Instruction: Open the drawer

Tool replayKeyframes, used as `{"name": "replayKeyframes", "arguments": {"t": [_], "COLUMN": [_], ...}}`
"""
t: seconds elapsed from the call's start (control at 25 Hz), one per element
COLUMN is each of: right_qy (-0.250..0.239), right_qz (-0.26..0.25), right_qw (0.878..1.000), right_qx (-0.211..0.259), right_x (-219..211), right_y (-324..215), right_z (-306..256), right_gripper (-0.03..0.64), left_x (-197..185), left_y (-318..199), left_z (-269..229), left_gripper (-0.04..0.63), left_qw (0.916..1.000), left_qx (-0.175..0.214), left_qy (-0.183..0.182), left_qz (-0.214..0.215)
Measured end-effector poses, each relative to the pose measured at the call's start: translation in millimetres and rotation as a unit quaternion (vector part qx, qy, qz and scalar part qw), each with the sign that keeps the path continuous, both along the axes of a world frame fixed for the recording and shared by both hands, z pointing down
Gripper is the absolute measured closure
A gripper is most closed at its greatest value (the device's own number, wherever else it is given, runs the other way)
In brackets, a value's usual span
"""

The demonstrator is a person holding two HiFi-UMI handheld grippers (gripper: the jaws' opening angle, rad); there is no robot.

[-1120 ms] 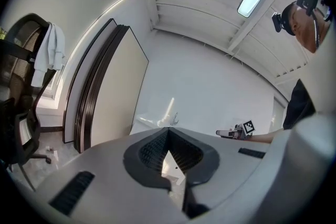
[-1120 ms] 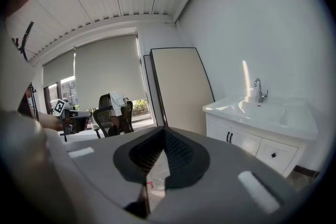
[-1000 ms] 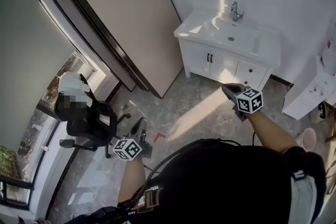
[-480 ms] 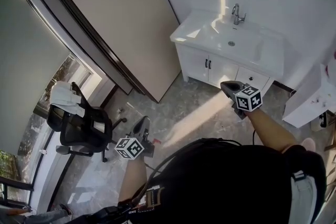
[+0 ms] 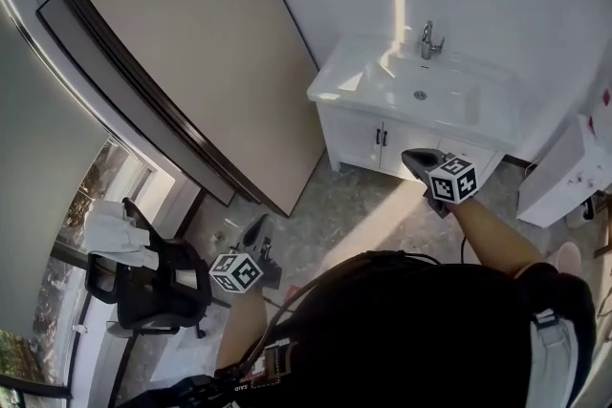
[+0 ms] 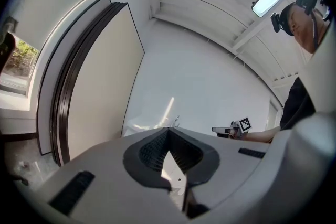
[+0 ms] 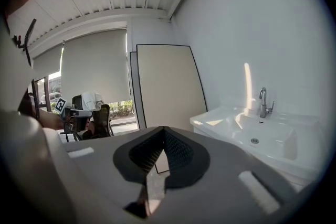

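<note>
I am holding both tools empty and pinched together, since nothing needs gripping yet. The right tool is held out ahead and tipped slightly down toward the vanity. In the right gripper view its jaws meet with only a sliver of light between them. The left tool is hanging lower at my side over the floor, its jaws also closed on nothing.

The drawer is sitting in the vanity's right end, under the basin and beside the two doors. My right tool is covering much of it in the head view. Its front is facing out into the room toward me. Its long axis is running level along the cabinet face, so I judge it pulls straight out my way.
</note>
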State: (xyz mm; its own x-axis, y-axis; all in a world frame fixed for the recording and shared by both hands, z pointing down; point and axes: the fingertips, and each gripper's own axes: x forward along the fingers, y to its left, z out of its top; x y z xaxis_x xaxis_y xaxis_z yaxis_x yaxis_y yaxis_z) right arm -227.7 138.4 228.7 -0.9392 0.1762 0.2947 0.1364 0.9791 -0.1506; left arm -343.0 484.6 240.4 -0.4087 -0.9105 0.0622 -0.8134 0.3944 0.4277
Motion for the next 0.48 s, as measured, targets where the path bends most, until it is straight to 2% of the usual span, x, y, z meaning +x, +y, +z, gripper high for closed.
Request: {"name": "replayKeyframes", "arguments": {"t": [0.24,0.48], "right_qy": [-0.007,0.005], "right_qz": [0.044,0.050], "right_qw": [0.999,0.999], "right_qx": [-0.004,-0.003], "right_x": [-65.8,-118.3], "right_y": [18.7,32.4], "right_z": [-7.4,-3.6], "right_gripper": [0.615,0.615], "left_x": [-90.6,-157.5], "left_y": [12.8,23.5], "left_z": [-12.4,-11.2], "left_gripper": [0.604,0.604], "left_qw": [0.9991,0.9991], "left_qx": [-0.002,0.004], "left_qy": [-0.011,-0.007], "left_qz": [0.041,0.042]}}
